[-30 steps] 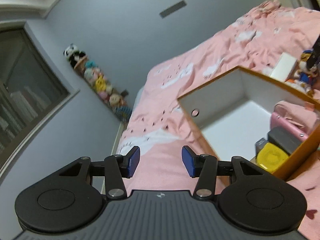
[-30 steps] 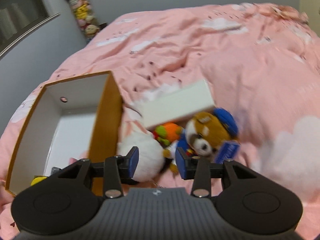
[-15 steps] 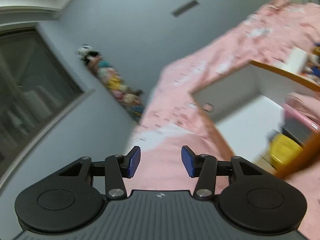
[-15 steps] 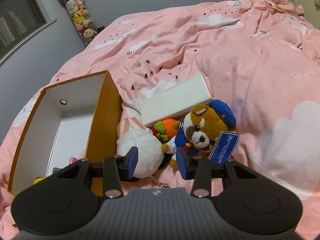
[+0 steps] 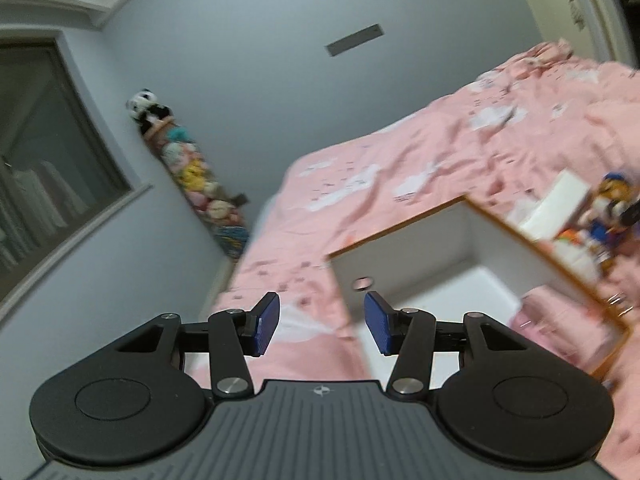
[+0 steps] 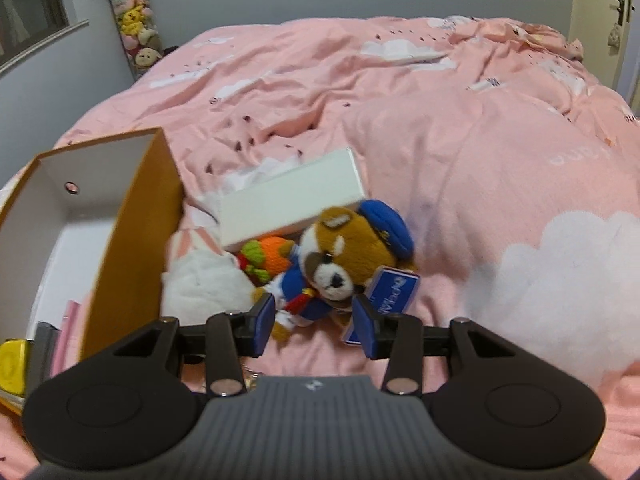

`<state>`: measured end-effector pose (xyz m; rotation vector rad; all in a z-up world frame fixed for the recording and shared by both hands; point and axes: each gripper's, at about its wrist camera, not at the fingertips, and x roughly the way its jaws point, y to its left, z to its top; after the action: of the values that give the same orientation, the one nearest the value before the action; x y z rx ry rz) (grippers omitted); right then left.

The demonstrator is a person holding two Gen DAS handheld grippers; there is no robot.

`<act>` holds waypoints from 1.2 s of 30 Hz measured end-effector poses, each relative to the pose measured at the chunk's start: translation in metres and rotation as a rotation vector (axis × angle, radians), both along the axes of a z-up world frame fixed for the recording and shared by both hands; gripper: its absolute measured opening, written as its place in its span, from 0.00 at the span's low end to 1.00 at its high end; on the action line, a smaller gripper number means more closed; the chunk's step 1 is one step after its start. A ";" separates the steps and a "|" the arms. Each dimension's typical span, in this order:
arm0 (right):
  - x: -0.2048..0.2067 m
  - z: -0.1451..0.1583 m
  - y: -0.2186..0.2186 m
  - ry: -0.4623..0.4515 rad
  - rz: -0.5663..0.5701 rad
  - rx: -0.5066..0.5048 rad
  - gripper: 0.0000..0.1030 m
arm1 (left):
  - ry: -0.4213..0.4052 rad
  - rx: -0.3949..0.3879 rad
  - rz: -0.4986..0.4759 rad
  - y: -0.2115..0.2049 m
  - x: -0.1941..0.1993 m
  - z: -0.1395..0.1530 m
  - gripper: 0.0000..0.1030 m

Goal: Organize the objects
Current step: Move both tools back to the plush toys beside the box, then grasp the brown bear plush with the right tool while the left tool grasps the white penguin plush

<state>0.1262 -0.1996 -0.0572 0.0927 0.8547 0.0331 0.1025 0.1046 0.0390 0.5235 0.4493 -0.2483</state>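
An open orange box (image 6: 136, 232) with a white inside lies on the pink bed; it also shows in the left wrist view (image 5: 540, 248). Beside it lie a brown bear plush (image 6: 340, 256) in a blue cap, a white plush (image 6: 204, 284), an orange knitted toy (image 6: 268, 256) and a white flat box (image 6: 292, 200). My right gripper (image 6: 314, 322) is open just above the bear's lower body. My left gripper (image 5: 322, 322) is open and empty, near the box's far corner. A yellow item (image 6: 12, 364), a grey item (image 6: 42, 344) and a pink pouch (image 5: 560, 320) lie in the box.
A tall stack of small plush toys (image 5: 188, 168) stands against the grey wall by a window (image 5: 44, 168). The pink duvet (image 6: 460, 120) spreads wide to the right. A door (image 6: 612, 20) is at the far right.
My right gripper has moved forward and down towards the bear plush. My left gripper has swung, so the box sits more to the right and lower in its view.
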 end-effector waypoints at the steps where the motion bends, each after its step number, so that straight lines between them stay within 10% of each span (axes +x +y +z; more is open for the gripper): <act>1: 0.002 -0.002 -0.002 0.002 -0.007 -0.001 0.44 | 0.012 -0.015 -0.007 -0.005 0.001 0.001 0.57; 17: 0.053 -0.047 -0.046 0.113 -0.206 0.289 0.64 | 0.146 -0.049 -0.173 -0.090 0.012 -0.007 0.57; 25: 0.056 -0.043 -0.038 0.052 -0.146 0.291 0.42 | 0.248 -0.052 -0.187 -0.139 0.018 -0.015 0.57; 36: 0.019 -0.012 -0.065 0.026 -0.051 0.250 0.41 | 0.556 -0.157 -0.008 -0.199 0.052 -0.038 0.62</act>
<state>0.1448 -0.2642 -0.0692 0.3498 0.8709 0.0907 0.1547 -0.0948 0.0009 0.2957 0.9591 -0.4353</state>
